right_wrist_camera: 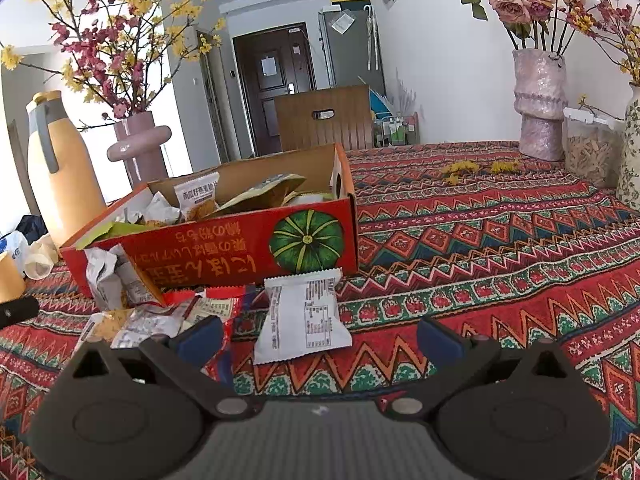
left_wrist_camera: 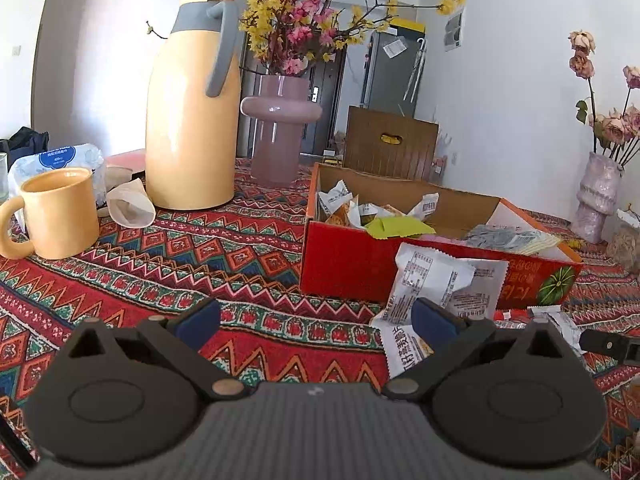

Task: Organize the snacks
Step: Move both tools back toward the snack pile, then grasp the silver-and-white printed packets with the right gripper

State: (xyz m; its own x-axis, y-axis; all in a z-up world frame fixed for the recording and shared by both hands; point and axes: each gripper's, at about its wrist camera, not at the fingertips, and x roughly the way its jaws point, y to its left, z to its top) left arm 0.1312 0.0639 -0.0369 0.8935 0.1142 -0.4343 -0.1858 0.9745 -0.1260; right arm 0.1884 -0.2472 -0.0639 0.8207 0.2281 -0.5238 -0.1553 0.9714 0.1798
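Both empty, wide-open grippers, left gripper [left_wrist_camera: 316,320] and right gripper [right_wrist_camera: 320,338], are hovering near loose packets; right is likely closing next on the white snack packet [right_wrist_camera: 303,317] for the red cardboard box [right_wrist_camera: 224,248].

Packet [left_wrist_camera: 434,280] lower part hidden behind right finger; box [right_wrist_camera: 224,240] print too small to read.

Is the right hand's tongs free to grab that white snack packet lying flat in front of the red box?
Probably yes: the right tongs are open, the white packet lies just ahead between them, nothing covering it.
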